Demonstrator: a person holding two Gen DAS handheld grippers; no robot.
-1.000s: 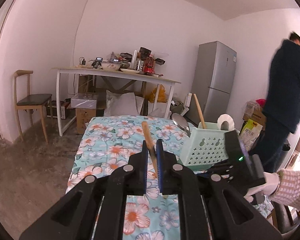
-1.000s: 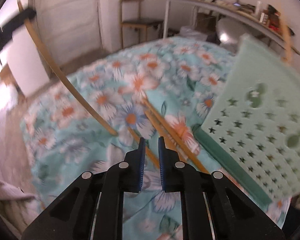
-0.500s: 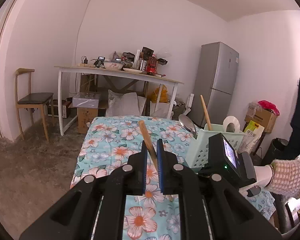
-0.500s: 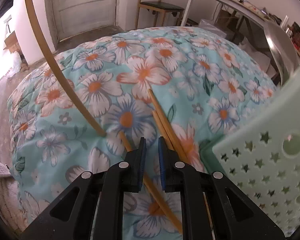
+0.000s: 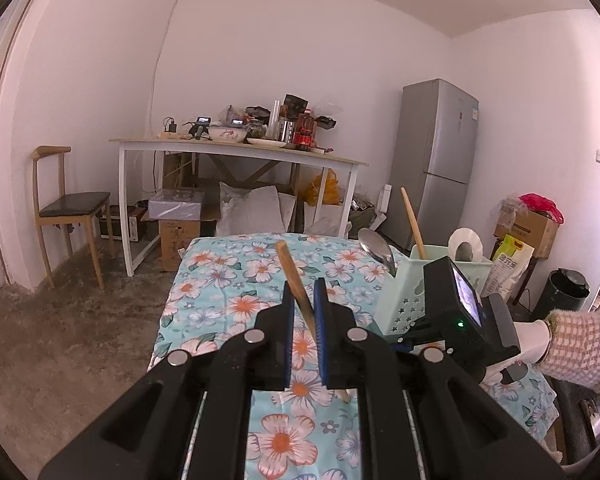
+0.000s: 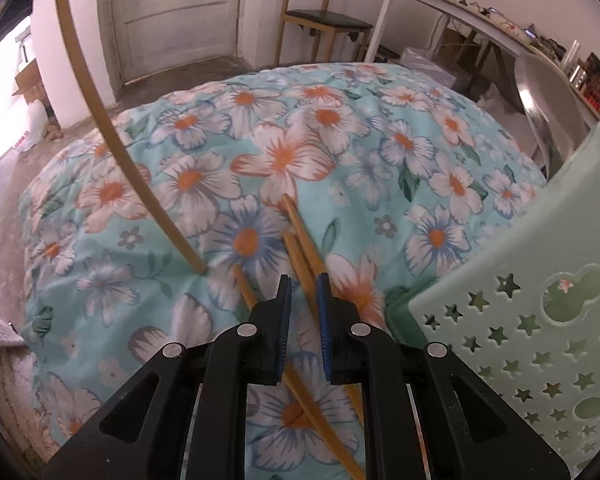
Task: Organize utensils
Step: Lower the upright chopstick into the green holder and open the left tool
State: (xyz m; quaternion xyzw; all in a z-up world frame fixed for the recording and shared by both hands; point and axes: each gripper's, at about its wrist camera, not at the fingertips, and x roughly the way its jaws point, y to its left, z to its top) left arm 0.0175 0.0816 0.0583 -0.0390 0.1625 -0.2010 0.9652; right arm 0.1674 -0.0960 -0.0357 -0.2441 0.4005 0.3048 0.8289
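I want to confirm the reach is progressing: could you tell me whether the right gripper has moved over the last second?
Yes. The right gripper has moved in over the chopsticks on the tablecloth; one now lies between its jaws.

Chopsticks (image 6: pixel 300 236) lie on the floral cloth (image 6: pixel 340 128), left of the basket (image 6: pixel 540 312); a spoon (image 5: pixel 378 250) stands in it.

Left hand-held gripper (image 5: pixel 302 306) clamped nearly level; right hand-held gripper (image 6: pixel 303 300) apparently narrowed, tilted downward.
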